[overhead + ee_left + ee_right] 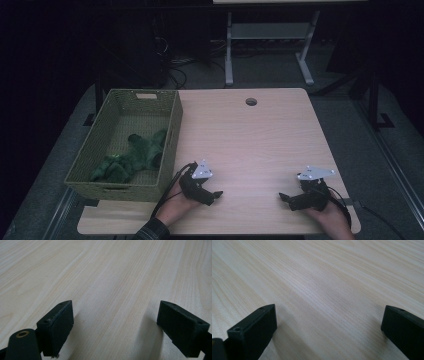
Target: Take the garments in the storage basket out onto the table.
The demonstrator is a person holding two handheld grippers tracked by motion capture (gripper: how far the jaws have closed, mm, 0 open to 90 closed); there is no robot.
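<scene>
Both grippers sit low on the wooden surface (250, 135) with jaws spread wide and empty, and the green plush toy (131, 156) lies in the basket (172, 135) at left of the frame, stretched diagonally, closest to the left gripper (212, 196), while the right gripper (286, 198) is well apart.

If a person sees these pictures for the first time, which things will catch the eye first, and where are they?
The eye goes first to the green woven basket at the table's left edge, with green plush toys lying inside it. Next come the two black tools near the front edge: the left hand-held gripper and the right hand-held gripper, both open, tips pointing toward each other over bare wood.
</scene>
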